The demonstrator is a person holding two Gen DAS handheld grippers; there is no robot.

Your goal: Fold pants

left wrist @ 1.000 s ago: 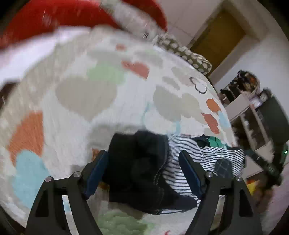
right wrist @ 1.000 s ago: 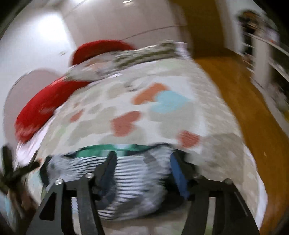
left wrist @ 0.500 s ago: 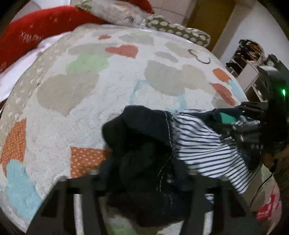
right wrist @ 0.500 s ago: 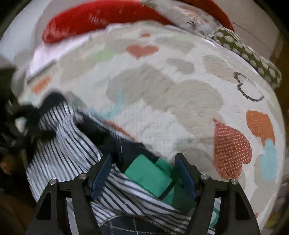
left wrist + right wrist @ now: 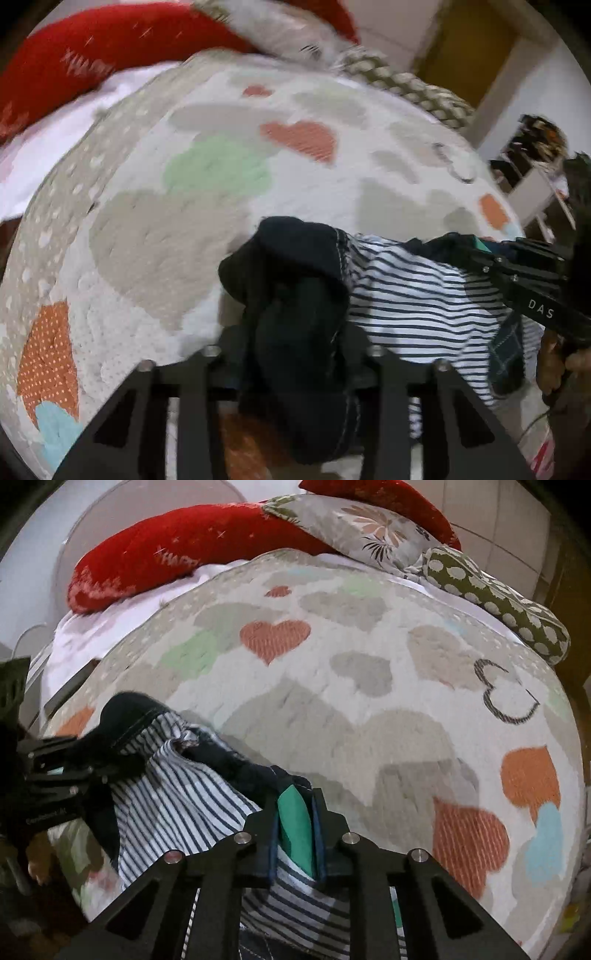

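The pants (image 5: pixel 413 302) are a bunched garment of white cloth with navy stripes, dark navy parts and a green patch, lying at the near edge of a bed. My left gripper (image 5: pixel 295 354) is shut on the dark navy end (image 5: pixel 295 280) of the pants. My right gripper (image 5: pixel 295 830) is shut on the green part (image 5: pixel 293 823) at the other end. The striped cloth (image 5: pixel 177 797) hangs between the two grippers. The right gripper also shows in the left wrist view (image 5: pixel 532 280), and the left gripper shows in the right wrist view (image 5: pixel 55 771).
The bed is covered by a white blanket with coloured hearts (image 5: pixel 369 686). Red pillows (image 5: pixel 166 557), a floral pillow (image 5: pixel 362 528) and a green dotted bolster (image 5: pixel 495 602) lie at the far end. A shelf unit (image 5: pixel 532 173) and a door (image 5: pixel 469 48) stand to the right.
Both grippers went from open around the cloth to shut on it. The right gripper moved onto the green part, and the striped cloth is now drawn out between them.
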